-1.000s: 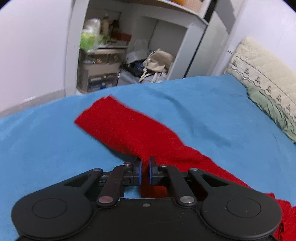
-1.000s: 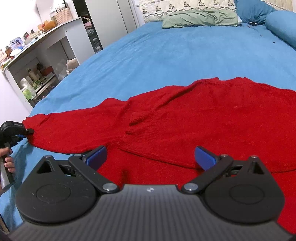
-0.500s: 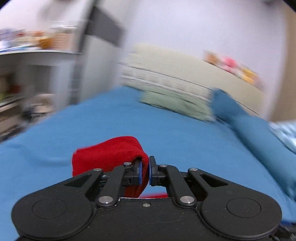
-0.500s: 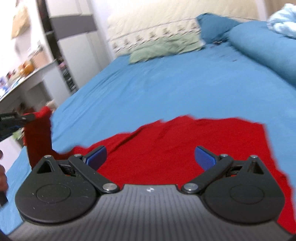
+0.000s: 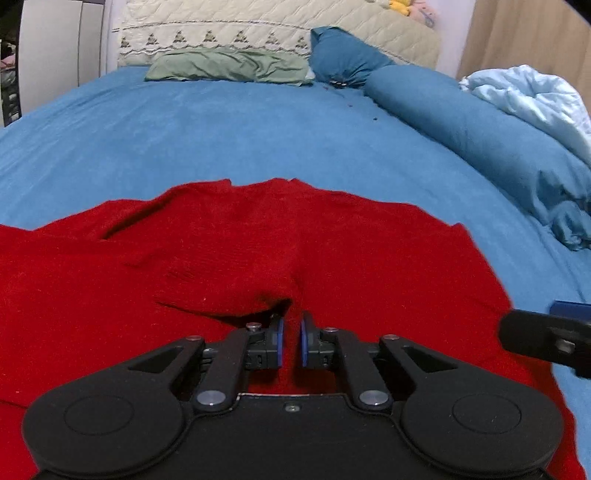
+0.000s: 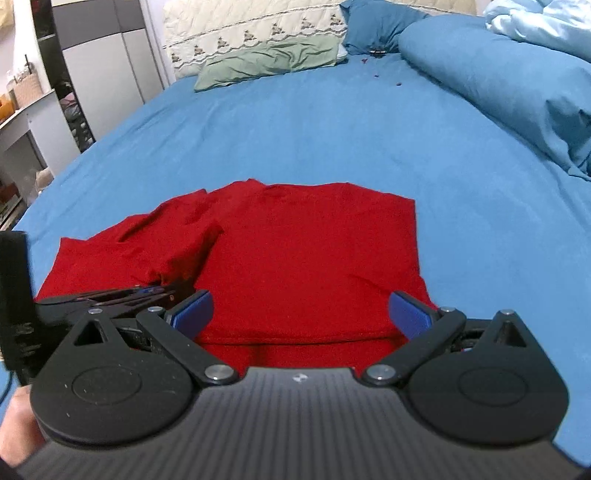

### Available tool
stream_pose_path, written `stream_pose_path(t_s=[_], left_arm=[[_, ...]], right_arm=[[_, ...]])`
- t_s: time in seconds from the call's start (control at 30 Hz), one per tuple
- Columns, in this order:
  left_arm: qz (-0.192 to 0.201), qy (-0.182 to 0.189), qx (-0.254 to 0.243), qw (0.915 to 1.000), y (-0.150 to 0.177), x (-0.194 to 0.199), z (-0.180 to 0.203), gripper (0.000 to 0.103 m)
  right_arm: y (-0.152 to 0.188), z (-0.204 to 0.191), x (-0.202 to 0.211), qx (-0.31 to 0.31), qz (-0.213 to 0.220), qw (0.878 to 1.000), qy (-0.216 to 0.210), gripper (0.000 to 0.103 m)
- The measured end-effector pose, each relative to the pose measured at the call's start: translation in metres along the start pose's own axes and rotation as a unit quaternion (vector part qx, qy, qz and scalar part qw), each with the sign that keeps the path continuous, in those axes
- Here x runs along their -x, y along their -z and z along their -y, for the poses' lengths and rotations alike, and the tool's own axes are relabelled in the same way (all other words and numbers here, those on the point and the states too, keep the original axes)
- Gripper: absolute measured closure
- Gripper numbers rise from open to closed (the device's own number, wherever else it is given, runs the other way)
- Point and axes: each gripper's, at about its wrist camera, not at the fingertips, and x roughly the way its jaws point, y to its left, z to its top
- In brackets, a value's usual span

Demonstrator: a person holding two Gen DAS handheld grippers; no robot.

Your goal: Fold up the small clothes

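A red knit sweater [image 5: 332,251] lies on the blue bed [image 5: 258,140]; it also shows in the right wrist view [image 6: 306,258]. Its left sleeve [image 6: 155,243] is folded in over the body. My left gripper [image 5: 290,345] is shut on the sleeve's end, low over the sweater's middle; it shows at the left of the right wrist view [image 6: 147,293]. My right gripper [image 6: 299,314] is open and empty, hovering over the sweater's near hem. One of its fingers [image 5: 546,332] shows at the right edge of the left wrist view.
A green pillow [image 5: 229,66], a cream quilted headboard [image 5: 258,26] and dark blue pillows [image 5: 461,122] lie at the far end and right. A pale blue duvet [image 5: 532,96] is bunched at the far right. A wardrobe [image 6: 103,66] and shelves [image 6: 22,110] stand left of the bed.
My left gripper has swung the red sleeve from the far left, up and across, onto the sweater's body. My right gripper stayed open over the near hem.
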Motion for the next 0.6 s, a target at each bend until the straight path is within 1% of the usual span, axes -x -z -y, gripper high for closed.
stream_pose_path(t_s=[0.07, 0.13, 0.23, 0.27, 0.33, 0.43, 0.47, 0.57, 0.6], left_arm=[[0.007, 0.003, 0.0, 1.0, -0.003, 0.014, -0.009, 0.048], [0.028, -0.009, -0.003, 0.9996, 0.001, 0.038, -0.022, 0.034], [0.037, -0.033, -0.019, 0.9986, 0.005, 0.072, -0.047, 0.033], [0.039, -0.045, -0.026, 0.9979, 0.011, 0.084, -0.056, 0.033], [0.046, -0.073, -0.035, 0.9957, 0.018, 0.102, -0.077, 0.033], [0.05, -0.11, -0.031, 0.9922, 0.03, 0.116, -0.106, 0.033], [0.05, -0.119, -0.025, 0.9914, 0.03, 0.113, -0.111, 0.033], [0.046, -0.125, 0.009, 0.9911, 0.037, 0.108, -0.131, 0.033], [0.043, -0.123, 0.02, 0.9913, 0.04, 0.108, -0.137, 0.033]], right_arm=[[-0.003, -0.001, -0.002, 0.0, 0.004, 1.0, -0.01, 0.0], [-0.007, -0.004, 0.0, 0.011, 0.011, 1.0, -0.026, 0.0], [-0.016, -0.027, -0.002, 0.063, 0.013, 0.997, -0.046, 0.0], [-0.022, -0.039, -0.006, 0.087, 0.01, 0.995, -0.051, 0.0], [-0.02, -0.066, -0.014, 0.144, 0.006, 0.988, -0.052, 0.0], [-0.013, -0.107, -0.036, 0.23, 0.006, 0.973, -0.024, 0.0], [-0.01, -0.119, -0.045, 0.251, 0.001, 0.968, -0.013, 0.0], [-0.003, -0.145, -0.075, 0.302, -0.012, 0.953, 0.005, 0.0], [0.001, -0.152, -0.082, 0.315, -0.013, 0.949, 0.014, 0.007]])
